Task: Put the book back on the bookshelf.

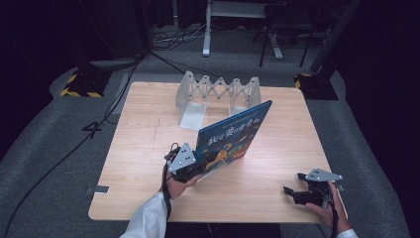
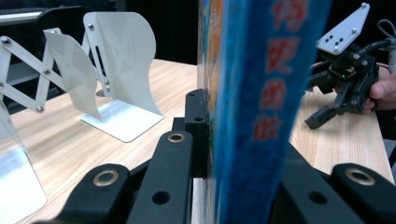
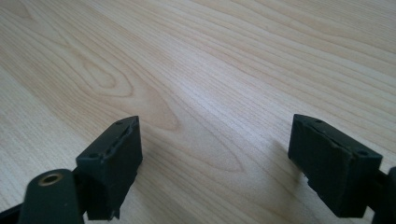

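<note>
A blue picture book (image 1: 230, 136) with red lettering is held up off the wooden table (image 1: 138, 144), tilted with its far corner highest. My left gripper (image 1: 198, 166) is shut on the book's lower near edge; in the left gripper view the book (image 2: 252, 93) stands edge-on between the black jaws. A white expanding book rack (image 1: 218, 91) stands at the table's far middle, beyond the book. My right gripper (image 1: 293, 191) rests low at the table's near right, open, nothing between its jaws. It also appears in the left gripper view, the right gripper (image 2: 322, 116) behind the book.
The rack's white metal bookends (image 2: 123, 79) stand close on the left in the left gripper view. Bare wood (image 3: 196, 84) lies under the right gripper. Around the table are grey carpet, cables and dark stands (image 1: 81, 82).
</note>
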A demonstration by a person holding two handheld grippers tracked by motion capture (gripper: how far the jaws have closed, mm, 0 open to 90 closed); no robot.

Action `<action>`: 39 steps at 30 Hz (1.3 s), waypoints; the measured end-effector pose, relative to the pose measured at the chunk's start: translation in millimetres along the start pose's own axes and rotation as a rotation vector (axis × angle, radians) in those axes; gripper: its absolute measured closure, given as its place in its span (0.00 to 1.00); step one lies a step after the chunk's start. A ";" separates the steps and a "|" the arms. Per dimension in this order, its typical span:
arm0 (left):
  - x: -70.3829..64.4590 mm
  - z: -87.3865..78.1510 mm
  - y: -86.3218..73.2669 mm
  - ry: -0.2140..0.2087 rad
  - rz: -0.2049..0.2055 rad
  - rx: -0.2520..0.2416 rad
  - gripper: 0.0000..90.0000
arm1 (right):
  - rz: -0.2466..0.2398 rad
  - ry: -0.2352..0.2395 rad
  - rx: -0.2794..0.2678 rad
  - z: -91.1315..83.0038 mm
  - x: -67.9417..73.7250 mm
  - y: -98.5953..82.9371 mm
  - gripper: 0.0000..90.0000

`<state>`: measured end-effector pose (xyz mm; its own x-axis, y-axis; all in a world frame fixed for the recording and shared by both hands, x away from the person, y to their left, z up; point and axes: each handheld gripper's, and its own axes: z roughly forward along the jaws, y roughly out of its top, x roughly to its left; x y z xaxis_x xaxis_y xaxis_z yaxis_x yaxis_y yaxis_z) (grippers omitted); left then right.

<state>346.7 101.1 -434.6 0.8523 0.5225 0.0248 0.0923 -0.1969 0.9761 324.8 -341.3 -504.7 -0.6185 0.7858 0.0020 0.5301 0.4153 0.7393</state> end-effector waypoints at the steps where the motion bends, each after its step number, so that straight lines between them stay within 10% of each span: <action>1: 0.8 -0.2 0.5 0.000 -0.004 -0.002 0.92 | 0.000 0.000 0.000 0.0 0.0 0.0 0.20; 39: 69.7 -57.2 9.6 0.290 -0.051 -0.070 0.92 | -0.022 0.022 -0.002 -0.3 -0.6 -0.2 0.21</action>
<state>377.5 183.1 -411.1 0.6638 0.7475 0.0262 0.0868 -0.1118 0.9899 324.8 -342.0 -504.7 -0.6423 0.7665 0.0006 0.5153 0.4312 0.7406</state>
